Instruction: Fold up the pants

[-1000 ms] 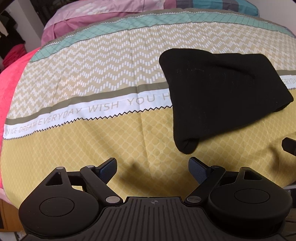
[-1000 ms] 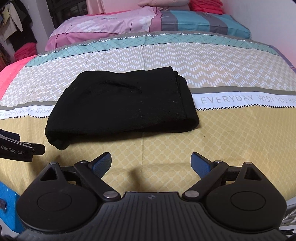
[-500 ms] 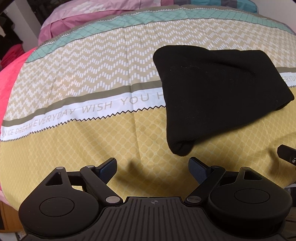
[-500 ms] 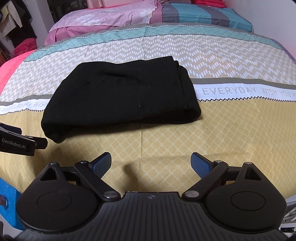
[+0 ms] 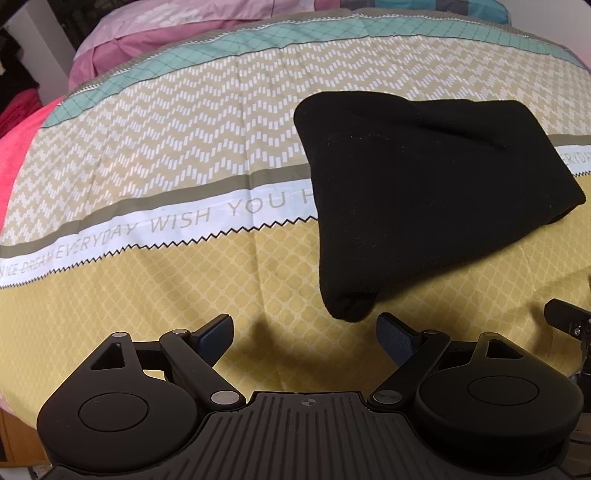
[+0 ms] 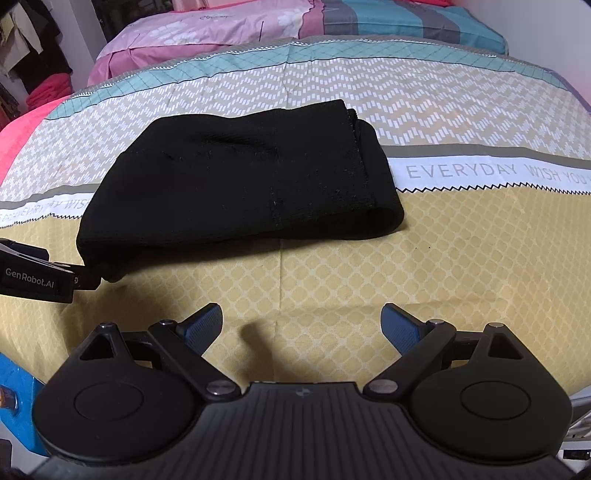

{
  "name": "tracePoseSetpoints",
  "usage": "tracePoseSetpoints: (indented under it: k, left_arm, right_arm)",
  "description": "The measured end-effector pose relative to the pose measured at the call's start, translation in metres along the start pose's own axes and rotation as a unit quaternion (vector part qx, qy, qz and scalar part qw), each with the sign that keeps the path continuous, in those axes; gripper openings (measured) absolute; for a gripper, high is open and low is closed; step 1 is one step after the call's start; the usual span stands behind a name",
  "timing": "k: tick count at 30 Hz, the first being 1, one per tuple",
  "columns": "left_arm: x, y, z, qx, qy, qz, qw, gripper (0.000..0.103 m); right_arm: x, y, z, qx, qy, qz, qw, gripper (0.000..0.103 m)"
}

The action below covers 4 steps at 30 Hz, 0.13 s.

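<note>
Patterned bedspread [image 5: 155, 280], folded pants [image 6: 243, 184] beyond both spread tongs [image 5: 306, 332] [image 6: 302, 325]

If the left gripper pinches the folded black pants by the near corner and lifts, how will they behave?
Probably floppy: the pants are soft knit, sagging into the bedspread. The stacked layers at the right edge would likely slide apart. Pushing would likely bunch them rather than slide them.

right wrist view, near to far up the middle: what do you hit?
Open right gripper → yellow band of the bedspread → folded black pants → chevron band → teal band → pink and blue pillows.
</note>
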<state>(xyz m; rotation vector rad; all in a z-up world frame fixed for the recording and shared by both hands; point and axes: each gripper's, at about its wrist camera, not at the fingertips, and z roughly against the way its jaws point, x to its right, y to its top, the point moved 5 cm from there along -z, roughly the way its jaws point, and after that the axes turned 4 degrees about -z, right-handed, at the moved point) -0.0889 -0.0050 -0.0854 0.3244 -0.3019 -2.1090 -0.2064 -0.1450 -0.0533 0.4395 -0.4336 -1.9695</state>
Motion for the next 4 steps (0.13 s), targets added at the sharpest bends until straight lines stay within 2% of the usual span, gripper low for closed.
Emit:
tracePoseSetpoints:
  k: [4]
  left_arm:
    - [0.0015, 0.0008, -0.0007, -0.003, -0.002, -0.002, 1.0, 0.103]
  right_arm:
    - [-0.0017, 0.0013, -0.0007, -0.001, 0.003, 0.003, 1.0, 0.095]
